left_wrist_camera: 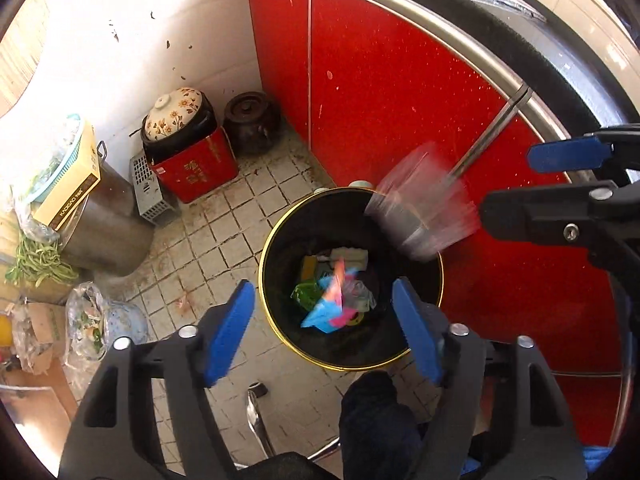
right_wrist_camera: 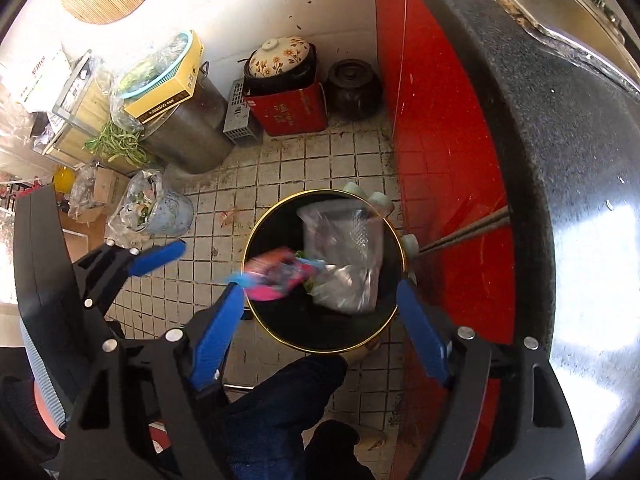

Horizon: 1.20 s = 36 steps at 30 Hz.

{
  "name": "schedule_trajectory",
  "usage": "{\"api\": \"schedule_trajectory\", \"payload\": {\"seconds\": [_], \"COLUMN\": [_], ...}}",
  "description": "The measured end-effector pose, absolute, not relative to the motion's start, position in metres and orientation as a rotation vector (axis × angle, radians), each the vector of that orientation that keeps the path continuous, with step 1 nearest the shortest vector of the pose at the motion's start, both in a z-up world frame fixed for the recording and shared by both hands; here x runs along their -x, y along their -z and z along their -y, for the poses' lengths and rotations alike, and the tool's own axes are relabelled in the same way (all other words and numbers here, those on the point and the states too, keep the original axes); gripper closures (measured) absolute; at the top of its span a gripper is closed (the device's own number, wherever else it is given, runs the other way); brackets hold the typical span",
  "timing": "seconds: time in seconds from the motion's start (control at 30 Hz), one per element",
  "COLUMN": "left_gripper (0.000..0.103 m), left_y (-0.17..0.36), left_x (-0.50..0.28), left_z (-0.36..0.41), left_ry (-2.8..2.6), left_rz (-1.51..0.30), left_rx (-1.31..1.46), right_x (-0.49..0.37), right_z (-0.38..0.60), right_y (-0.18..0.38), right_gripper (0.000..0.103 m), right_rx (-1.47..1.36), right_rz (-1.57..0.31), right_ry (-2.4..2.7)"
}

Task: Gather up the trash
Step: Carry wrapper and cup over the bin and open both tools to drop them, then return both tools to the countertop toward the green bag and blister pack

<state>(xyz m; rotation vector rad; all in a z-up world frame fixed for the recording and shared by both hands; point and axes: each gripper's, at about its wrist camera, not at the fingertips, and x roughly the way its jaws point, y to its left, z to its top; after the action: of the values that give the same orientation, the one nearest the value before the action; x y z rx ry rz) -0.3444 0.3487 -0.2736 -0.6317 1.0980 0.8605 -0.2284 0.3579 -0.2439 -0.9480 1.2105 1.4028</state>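
A black trash bin with a gold rim [left_wrist_camera: 267, 240] [right_wrist_camera: 256, 312] stands on the tiled floor, holding colourful wrappers [left_wrist_camera: 334, 304]. A clear plastic container [left_wrist_camera: 424, 204] [right_wrist_camera: 344, 256], motion-blurred, is in the air over the bin's mouth, free of both grippers. A pink and blue wrapper [right_wrist_camera: 276, 274], also blurred, is in the air at the bin's left rim. My left gripper [left_wrist_camera: 324, 328] is open and empty above the bin; it also shows in the right wrist view [right_wrist_camera: 160, 260]. My right gripper [right_wrist_camera: 320, 328] is open and empty above the bin, and shows at the right in the left wrist view [left_wrist_camera: 532, 184].
Red cabinet doors [left_wrist_camera: 400, 92] under a dark counter [right_wrist_camera: 560, 160] stand right of the bin. Against the white wall are a red box with a flowered pot [left_wrist_camera: 176, 114], a dark jar [left_wrist_camera: 251, 120], a steel pot [left_wrist_camera: 108, 216], green beans [left_wrist_camera: 38, 260] and bags [right_wrist_camera: 140, 208]. The person's leg [left_wrist_camera: 376, 424] is near.
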Motion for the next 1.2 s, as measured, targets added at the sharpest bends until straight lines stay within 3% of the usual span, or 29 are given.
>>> {"api": "schedule_trajectory", "payload": {"seconds": [0.23, 0.33, 0.43, 0.67, 1.0, 1.2], "left_gripper": [0.017, 0.010, 0.009, 0.008, 0.008, 0.008], "left_y": [0.248, 0.220, 0.185, 0.130, 0.094, 0.100], "left_x": [0.336, 0.321, 0.293, 0.172, 0.029, -0.001], "left_z": [-0.338, -0.328, -0.312, -0.238, -0.069, -0.003], "left_ry": [-0.854, -0.853, -0.788, -0.436, 0.062, 0.194], "left_rz": [-1.087, -1.062, -1.008, -0.914, -0.838, -0.845], "left_rx": [0.578, 0.485, 0.400, 0.199, -0.091, -0.191], "right_x": [0.207, 0.178, 0.133, 0.020, -0.038, -0.041], "right_z": [-0.327, -0.295, -0.245, -0.089, 0.138, 0.192], "right_y": [0.188, 0.147, 0.105, 0.050, 0.034, 0.039], "right_gripper": [0.026, 0.015, 0.011, 0.010, 0.010, 0.010], "right_rx": [0.807, 0.703, 0.579, 0.309, 0.011, -0.047], "right_rz": [-1.181, -1.135, -1.078, -1.014, -0.984, -1.004], "right_ry": [-1.438, -1.417, -1.321, -0.931, -0.467, -0.374]}}
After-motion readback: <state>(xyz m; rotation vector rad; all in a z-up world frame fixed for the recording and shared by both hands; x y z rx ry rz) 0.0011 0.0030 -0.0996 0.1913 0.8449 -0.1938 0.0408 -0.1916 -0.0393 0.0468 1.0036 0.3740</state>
